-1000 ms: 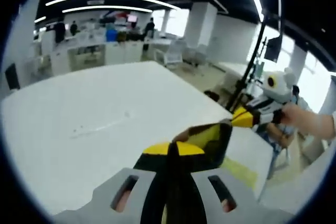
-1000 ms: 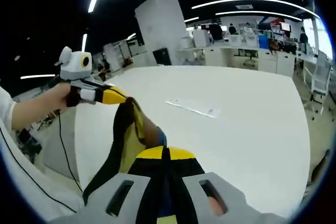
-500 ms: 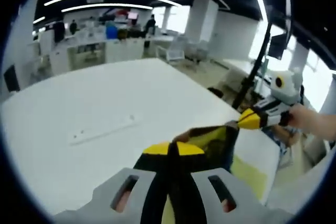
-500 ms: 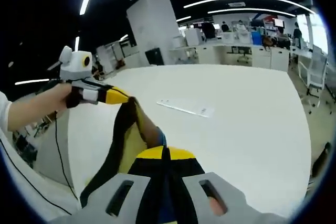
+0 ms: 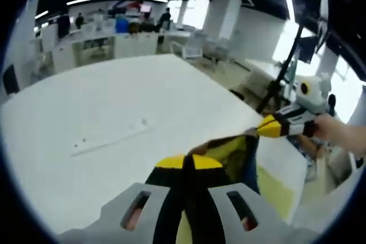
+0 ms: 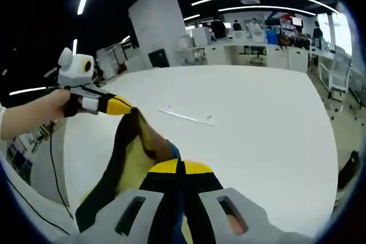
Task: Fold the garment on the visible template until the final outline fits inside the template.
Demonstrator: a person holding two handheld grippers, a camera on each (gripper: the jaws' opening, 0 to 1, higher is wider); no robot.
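Note:
A black and yellow garment (image 5: 231,151) hangs stretched between the two grippers above a white table (image 5: 86,101). My left gripper (image 5: 187,162) is shut on one part of its edge. The right gripper (image 5: 269,126), held by a hand, comes in from the right and pinches another part. In the right gripper view my right gripper (image 6: 180,167) is shut on the garment (image 6: 131,155). There the left gripper (image 6: 119,107) holds the far corner. A thin pale strip (image 6: 186,116) lies flat on the table beyond the cloth, and it is seen again as the strip (image 5: 108,140).
The table's near edge (image 5: 297,170) runs close to the right gripper, with floor below. A black stand (image 5: 281,67) rises beyond that edge. Desks, chairs (image 6: 340,78) and people fill the far office. A thin black cable (image 6: 54,167) hangs under the person's arm.
Both grippers keep their hold on the garment. The views have tilted down a little toward the table, and more of the yellow side shows in the right gripper view.

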